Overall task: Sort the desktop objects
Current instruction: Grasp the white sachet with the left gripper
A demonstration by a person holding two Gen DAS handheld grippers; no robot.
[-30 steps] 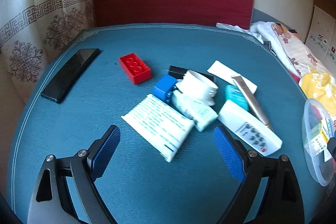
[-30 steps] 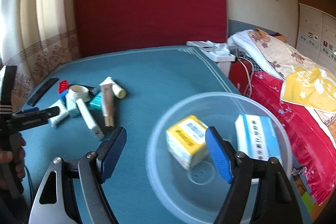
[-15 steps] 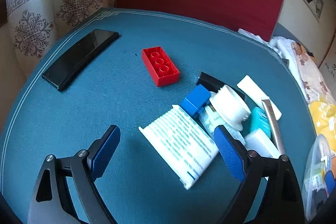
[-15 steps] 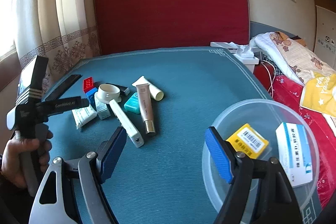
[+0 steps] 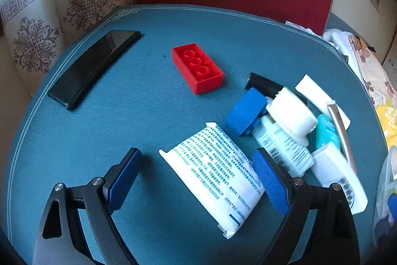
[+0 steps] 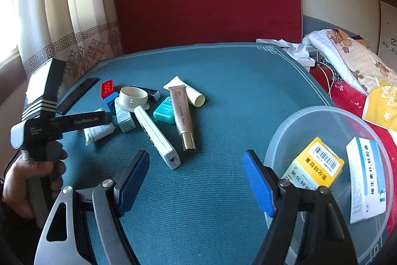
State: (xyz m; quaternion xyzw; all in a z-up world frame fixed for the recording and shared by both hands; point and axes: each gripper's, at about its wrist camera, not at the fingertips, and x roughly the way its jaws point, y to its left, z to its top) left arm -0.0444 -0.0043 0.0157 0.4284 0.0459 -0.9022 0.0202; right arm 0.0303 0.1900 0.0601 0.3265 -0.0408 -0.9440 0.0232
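Observation:
My left gripper [image 5: 196,180] is open and empty, low over the blue table, with a white printed packet [image 5: 215,178] lying between its fingers. Beyond it lie a red brick [image 5: 197,67], a blue brick [image 5: 244,111], a white round lid [image 5: 290,113], a small printed box [image 5: 282,148], a teal case [image 5: 327,133] and a white remote [image 5: 340,175]. My right gripper [image 6: 196,180] is open and empty over bare table, left of a clear bowl [image 6: 320,121] holding a yellow box [image 6: 315,165] and a white box [image 6: 367,178]. The left gripper also shows in the right wrist view [image 6: 99,119].
A black phone [image 5: 91,66] lies at the table's far left. A beige tube [image 6: 182,113] and a white tube [image 6: 186,91] lie in the pile. Curtains stand at the left, a red headboard behind, and a bed [image 6: 352,61] with bedding on the right.
My left gripper has moved forward and left, so the white packet now lies between its fingers. My right gripper has drawn back left from over the bowl toward the pile.

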